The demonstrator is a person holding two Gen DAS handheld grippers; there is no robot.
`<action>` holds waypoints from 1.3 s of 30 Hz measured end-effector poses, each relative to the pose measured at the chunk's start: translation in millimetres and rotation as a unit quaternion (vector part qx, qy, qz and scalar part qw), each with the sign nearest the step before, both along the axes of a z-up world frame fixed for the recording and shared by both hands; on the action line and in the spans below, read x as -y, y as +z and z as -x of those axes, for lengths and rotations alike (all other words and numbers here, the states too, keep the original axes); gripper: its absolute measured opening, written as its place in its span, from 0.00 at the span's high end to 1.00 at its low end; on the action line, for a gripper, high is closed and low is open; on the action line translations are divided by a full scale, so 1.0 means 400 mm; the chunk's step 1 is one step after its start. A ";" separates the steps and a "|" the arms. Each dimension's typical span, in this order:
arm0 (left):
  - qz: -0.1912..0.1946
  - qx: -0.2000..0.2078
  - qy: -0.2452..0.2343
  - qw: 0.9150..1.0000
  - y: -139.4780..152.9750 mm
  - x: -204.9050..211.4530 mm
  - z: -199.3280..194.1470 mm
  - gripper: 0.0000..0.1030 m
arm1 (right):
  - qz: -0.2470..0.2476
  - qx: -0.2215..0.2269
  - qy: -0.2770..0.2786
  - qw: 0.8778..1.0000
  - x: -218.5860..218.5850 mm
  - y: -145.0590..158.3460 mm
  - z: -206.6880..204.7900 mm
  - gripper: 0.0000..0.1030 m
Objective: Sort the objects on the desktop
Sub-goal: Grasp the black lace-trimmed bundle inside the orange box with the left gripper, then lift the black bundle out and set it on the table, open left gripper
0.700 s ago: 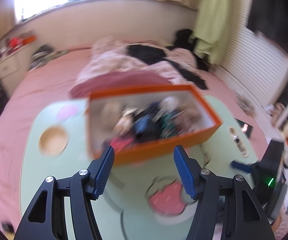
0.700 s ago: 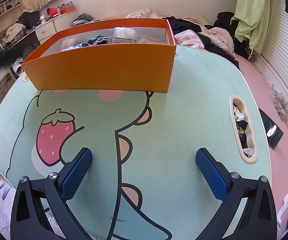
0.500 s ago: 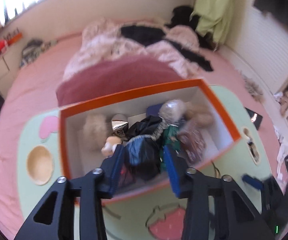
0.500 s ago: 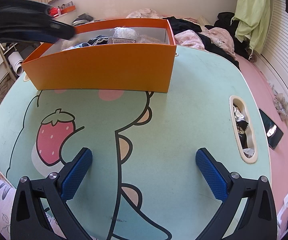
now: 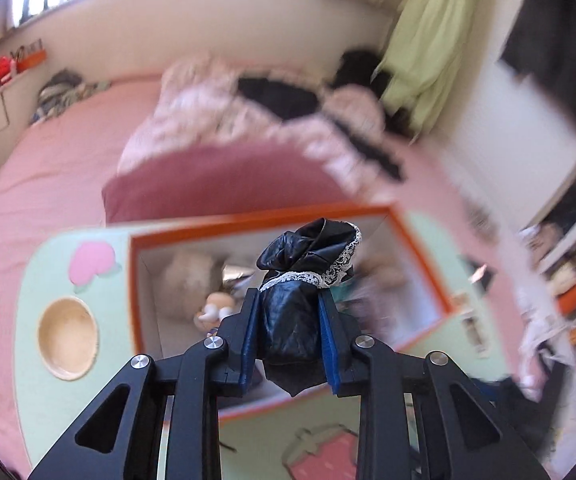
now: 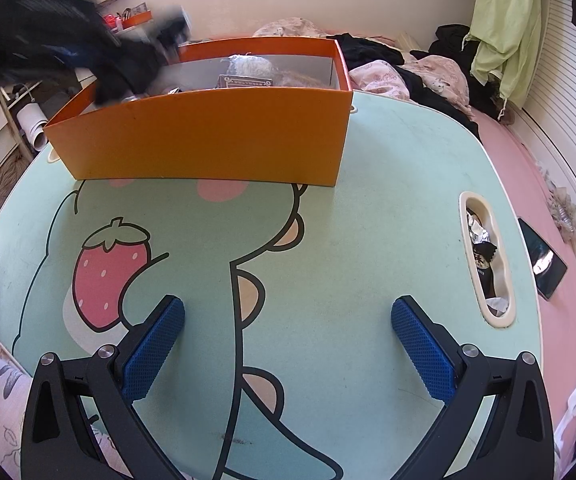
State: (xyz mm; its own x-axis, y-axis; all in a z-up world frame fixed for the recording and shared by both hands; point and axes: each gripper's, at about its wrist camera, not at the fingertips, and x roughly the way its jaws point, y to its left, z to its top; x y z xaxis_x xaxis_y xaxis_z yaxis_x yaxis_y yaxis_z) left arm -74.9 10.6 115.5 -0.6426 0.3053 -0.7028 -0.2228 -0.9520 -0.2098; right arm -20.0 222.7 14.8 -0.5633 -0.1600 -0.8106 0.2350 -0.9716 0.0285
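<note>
Gripping: left gripper (image 5: 291,316) pinching black lace-trimmed pouch (image 5: 304,280), frame centre, above orange box (image 5: 420,252).
Risk: slick pouch slipping out.
Right gripper (image 6: 288,340): spread, empty.

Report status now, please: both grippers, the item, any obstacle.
Left gripper shut on black lace-trimmed pouch, held above orange box. Right gripper open, empty, over green table. No obstacle visible.

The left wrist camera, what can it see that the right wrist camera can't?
Only the left wrist view shows the left claw shut on a black lace-trimmed pouch, plus a round wooden cup holder in the table. Only the right wrist view shows the open, empty right claw, a phone and the table's oval slot. Both show the orange box and the strawberry picture.
</note>
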 end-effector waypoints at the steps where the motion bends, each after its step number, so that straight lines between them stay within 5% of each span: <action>1: -0.007 -0.011 -0.008 1.000 0.020 0.001 -0.034 0.74 | 0.000 0.000 0.000 1.000 0.000 0.000 0.000 0.00; 5: -0.005 -0.016 -0.035 0.999 0.003 -0.009 -0.151 0.74 | 0.000 0.000 0.000 1.000 0.000 0.000 -0.001 0.00; 11: 0.010 0.026 0.001 1.000 -0.189 0.002 -0.174 0.66 | 0.000 0.000 0.000 1.000 0.004 -0.001 -0.001 0.00; 13: 0.014 0.037 0.027 0.999 -0.228 0.021 -0.155 0.35 | 0.000 0.000 0.000 1.000 0.005 -0.001 -0.001 0.00; 16: 0.003 0.027 0.052 0.998 -0.225 0.057 -0.176 0.26 | 0.001 -0.001 0.000 1.000 0.006 -0.001 -0.001 0.00; 19: 0.026 0.006 0.048 0.999 -0.212 0.060 -0.229 0.00 | 0.000 -0.001 -0.001 1.000 0.004 -0.001 -0.001 0.00; 25: 0.142 0.008 0.041 0.989 -0.282 0.002 -0.255 0.00 | 0.000 -0.001 -0.001 1.000 0.001 -0.001 -0.002 0.00; 39: 0.132 0.010 0.024 0.991 -0.281 0.010 -0.255 0.00 | 0.000 -0.003 -0.004 1.000 0.013 0.000 0.007 0.00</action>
